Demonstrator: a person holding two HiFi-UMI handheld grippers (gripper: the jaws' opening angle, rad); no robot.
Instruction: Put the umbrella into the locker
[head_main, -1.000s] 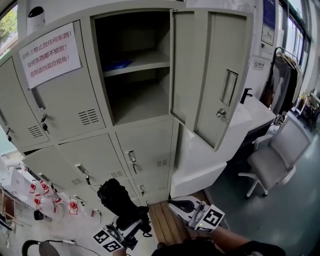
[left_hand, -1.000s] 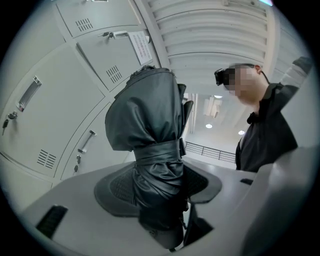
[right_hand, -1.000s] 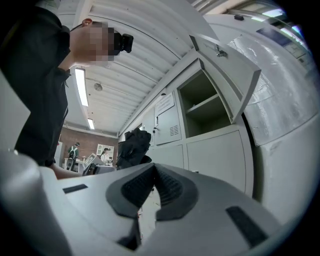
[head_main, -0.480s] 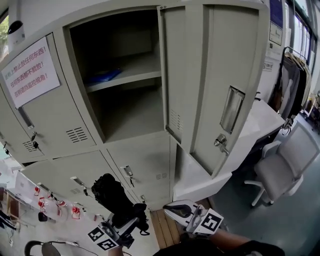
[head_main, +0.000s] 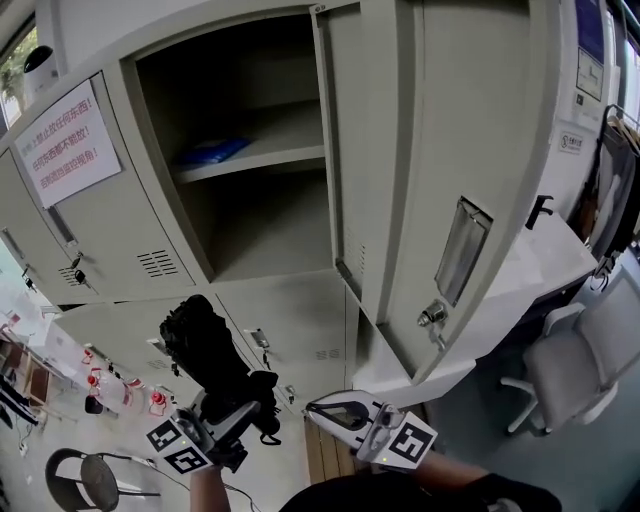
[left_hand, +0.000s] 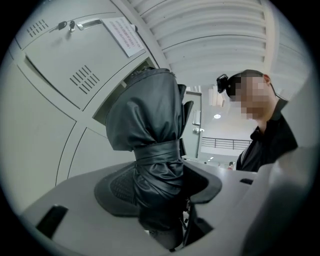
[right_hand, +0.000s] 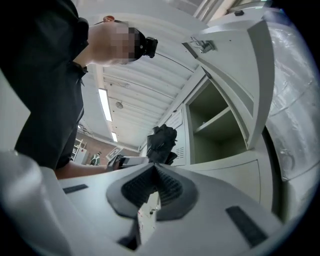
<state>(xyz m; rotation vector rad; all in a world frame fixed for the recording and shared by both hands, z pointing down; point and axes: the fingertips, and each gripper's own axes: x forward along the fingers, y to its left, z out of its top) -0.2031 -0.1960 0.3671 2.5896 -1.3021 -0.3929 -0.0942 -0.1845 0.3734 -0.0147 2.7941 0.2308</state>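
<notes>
The black folded umbrella (head_main: 205, 350) stands upright in my left gripper (head_main: 236, 402), below and in front of the open locker compartment (head_main: 262, 215). In the left gripper view the umbrella's strapped fabric (left_hand: 150, 125) fills the space between the jaws, and the left gripper (left_hand: 157, 186) is shut on its lower part. My right gripper (head_main: 327, 409) hovers to the right of the umbrella, jaws together and holding nothing. In the right gripper view, past the right gripper (right_hand: 155, 172), the umbrella (right_hand: 161, 143) shows beside the open compartment (right_hand: 217, 127).
The locker door (head_main: 440, 170) swings out to the right, close above my right gripper. A blue item (head_main: 210, 152) lies on the upper shelf. A notice (head_main: 68, 142) hangs on the left locker door. A white desk (head_main: 530, 265) and grey chair (head_main: 585, 365) stand at right.
The left gripper has lifted the umbrella up and to the left, nearer the open compartment. The right gripper has risen a little. The locker now looms closer in the head view.
</notes>
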